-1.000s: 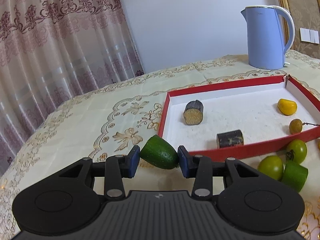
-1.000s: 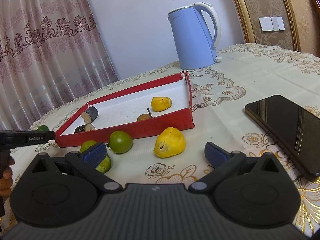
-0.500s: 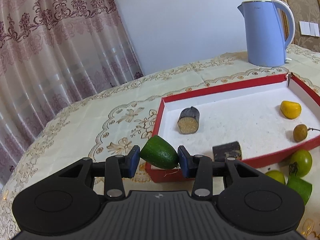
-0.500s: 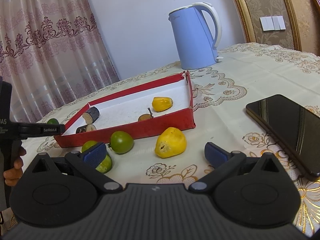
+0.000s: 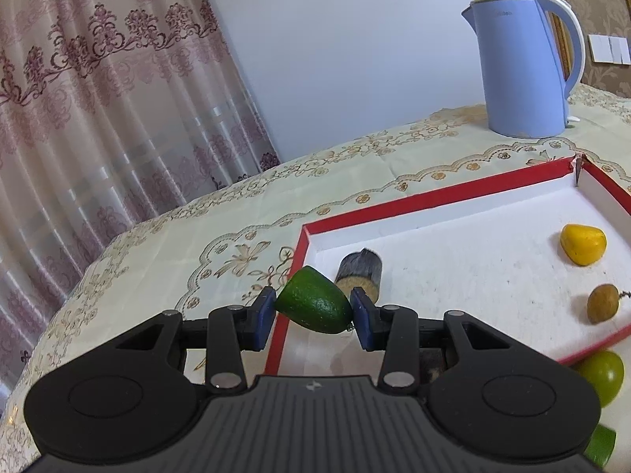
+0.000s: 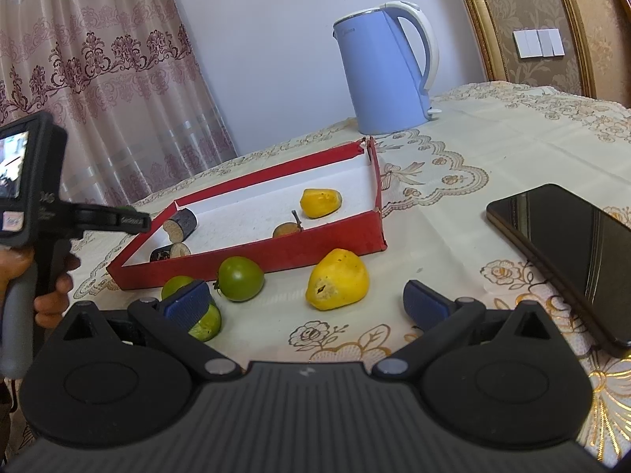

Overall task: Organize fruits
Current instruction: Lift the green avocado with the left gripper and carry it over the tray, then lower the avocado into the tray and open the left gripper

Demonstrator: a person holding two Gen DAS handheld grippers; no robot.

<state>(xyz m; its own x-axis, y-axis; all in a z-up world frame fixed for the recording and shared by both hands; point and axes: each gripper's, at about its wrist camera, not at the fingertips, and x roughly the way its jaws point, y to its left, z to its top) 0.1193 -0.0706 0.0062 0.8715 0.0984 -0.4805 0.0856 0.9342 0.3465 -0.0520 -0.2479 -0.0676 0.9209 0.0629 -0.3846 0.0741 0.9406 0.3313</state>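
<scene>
My left gripper (image 5: 313,311) is shut on a cut green fruit piece (image 5: 313,301), held just above the near left corner of the red tray (image 5: 434,197). Inside the tray lie a dark cylindrical piece (image 5: 361,272), a yellow fruit (image 5: 583,243) and a small brown fruit (image 5: 602,302). My right gripper (image 6: 307,304) stands open low over the table. A larger yellow fruit (image 6: 337,280) rests just ahead between its fingers, untouched. A green tomato (image 6: 240,278) and a cut green piece (image 6: 205,319) lie in front of the tray (image 6: 276,254).
A blue kettle (image 6: 382,71) stands behind the tray. A black phone (image 6: 572,252) lies on the tablecloth at the right. The left gripper's body (image 6: 23,181) and the person's hand (image 6: 51,295) fill the left edge of the right wrist view. A curtain hangs behind the table.
My left gripper has carried the green piece from in front of the tray to over its near left corner. The right gripper has stayed still.
</scene>
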